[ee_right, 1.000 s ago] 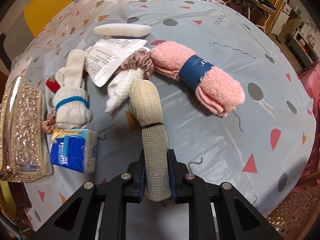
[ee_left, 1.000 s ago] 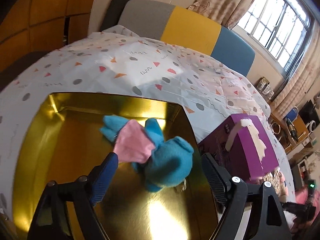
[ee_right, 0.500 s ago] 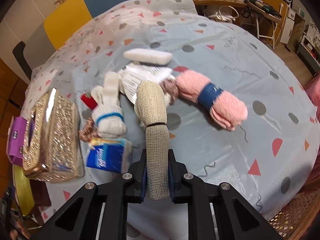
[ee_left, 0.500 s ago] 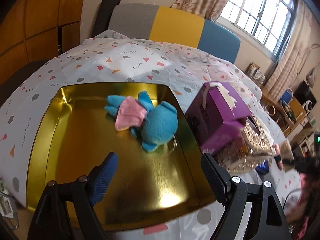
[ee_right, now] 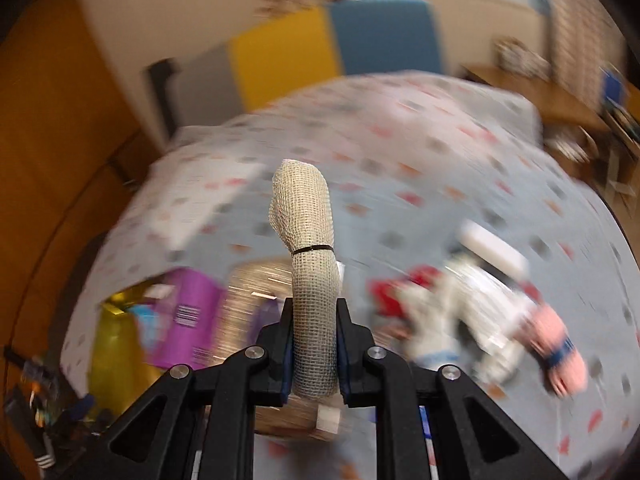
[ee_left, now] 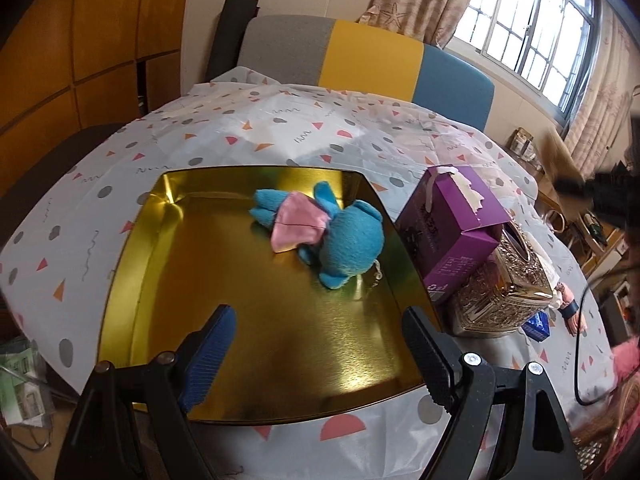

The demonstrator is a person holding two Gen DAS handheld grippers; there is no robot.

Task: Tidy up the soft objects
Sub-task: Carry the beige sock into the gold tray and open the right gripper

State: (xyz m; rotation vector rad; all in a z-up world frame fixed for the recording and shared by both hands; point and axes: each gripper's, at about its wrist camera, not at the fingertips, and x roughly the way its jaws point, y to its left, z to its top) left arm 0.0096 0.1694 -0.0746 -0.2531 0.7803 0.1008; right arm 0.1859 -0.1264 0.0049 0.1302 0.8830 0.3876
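Pinching the light, soft mesh roll (ee_right: 310,280) at its near end, right gripper (ee_right: 313,344) fingers compress it; left gripper (ee_left: 320,356) fingers stand spread.

Home: curtained window (ee_left: 532,36), tablecloth-covered table (ee_left: 280,128).

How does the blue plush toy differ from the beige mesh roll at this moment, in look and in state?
The blue plush toy lies loose in the gold tray, touched by no claw; the beige mesh roll is clamped in the right claw, above the table. The toy is fuzzy, bright blue with a pink cloth; the roll is a coarse beige weave cinched by a thin black band. The toy sprawls flat; the roll juts out from the claw. Both look soft.
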